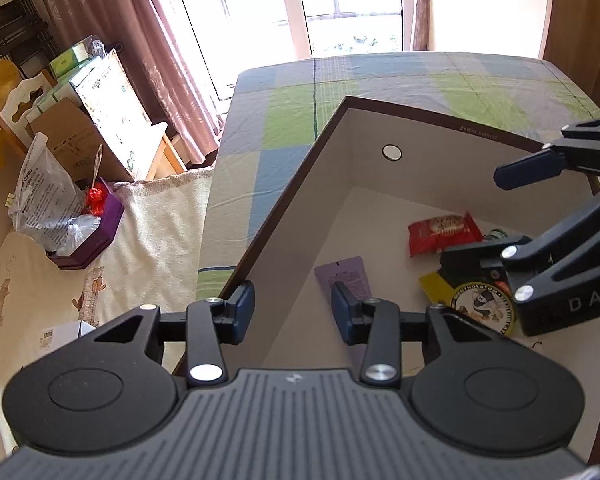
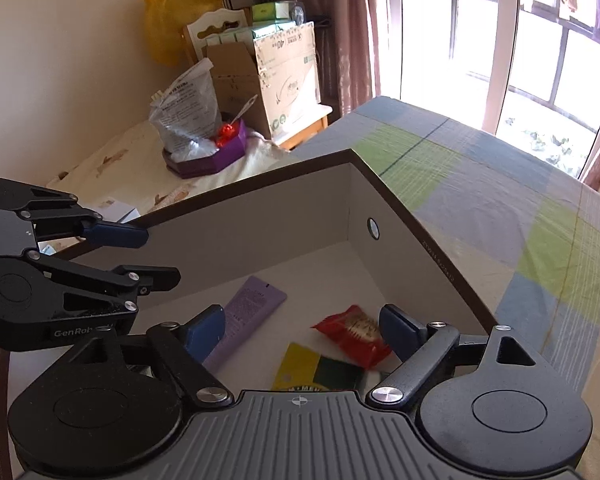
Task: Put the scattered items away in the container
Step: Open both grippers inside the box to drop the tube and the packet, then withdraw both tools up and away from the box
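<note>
You are looking down into the box, which is sitting on the checked bedcover; on its floor a red snack packet, a purple tube and a yellow-and-green packet are lying close together, already inside. Your right gripper is hovering over these items with its jaws standing wide apart and gripping nothing; your left gripper is also standing well open and empty, one finger outside the box wall and one inside, so the rim is passing between them.

No loose items are showing on the visible bedcover, so the tidying is likely near its end, though much of the bed is lying out of view. The risk from here is the left gripper catching the wall as you are pulling away, dragging or tipping the box; the two grippers are also working close together and could knock each other over the box.
</note>
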`<state>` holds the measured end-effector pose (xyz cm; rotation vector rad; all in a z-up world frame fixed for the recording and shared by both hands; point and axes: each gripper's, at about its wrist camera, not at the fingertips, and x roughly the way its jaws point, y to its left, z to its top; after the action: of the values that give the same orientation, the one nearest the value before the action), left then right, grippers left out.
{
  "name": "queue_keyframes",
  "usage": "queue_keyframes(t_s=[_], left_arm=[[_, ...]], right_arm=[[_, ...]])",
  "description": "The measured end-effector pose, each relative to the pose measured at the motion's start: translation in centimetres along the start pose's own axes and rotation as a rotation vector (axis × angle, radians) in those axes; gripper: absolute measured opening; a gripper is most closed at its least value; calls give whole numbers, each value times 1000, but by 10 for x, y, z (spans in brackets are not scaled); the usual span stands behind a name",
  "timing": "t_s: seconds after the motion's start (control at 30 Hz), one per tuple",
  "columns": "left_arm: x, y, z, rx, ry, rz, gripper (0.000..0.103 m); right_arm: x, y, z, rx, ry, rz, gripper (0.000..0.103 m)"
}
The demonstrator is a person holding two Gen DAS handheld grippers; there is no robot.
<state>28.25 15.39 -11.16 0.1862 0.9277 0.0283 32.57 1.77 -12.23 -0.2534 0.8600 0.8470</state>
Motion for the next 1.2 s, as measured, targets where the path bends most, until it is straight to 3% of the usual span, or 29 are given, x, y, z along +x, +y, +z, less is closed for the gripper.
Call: queue_keyframes(t_s=[0.4,1.1,1.13,1.17,1.2], left_arm=[[-30,-3,-3,-57,-8,-37,63],[-88,-17,-5,-158,-24,-39,87],[-90,-18,-6,-161,-24,-35,87],[-93,-18,-7,-164,-24,-36,87],[-95,-18,-8,-170,-22,-39,87]], right_arm=[[-28,2,-20,-10,56,-30,90],[-65,2,-35,22,45,-86,90],[-67,2,-36,28,43,-85,90],[-69,3,-36,34,37,-85,101],[-72,3,-36,39,27,-86,103]])
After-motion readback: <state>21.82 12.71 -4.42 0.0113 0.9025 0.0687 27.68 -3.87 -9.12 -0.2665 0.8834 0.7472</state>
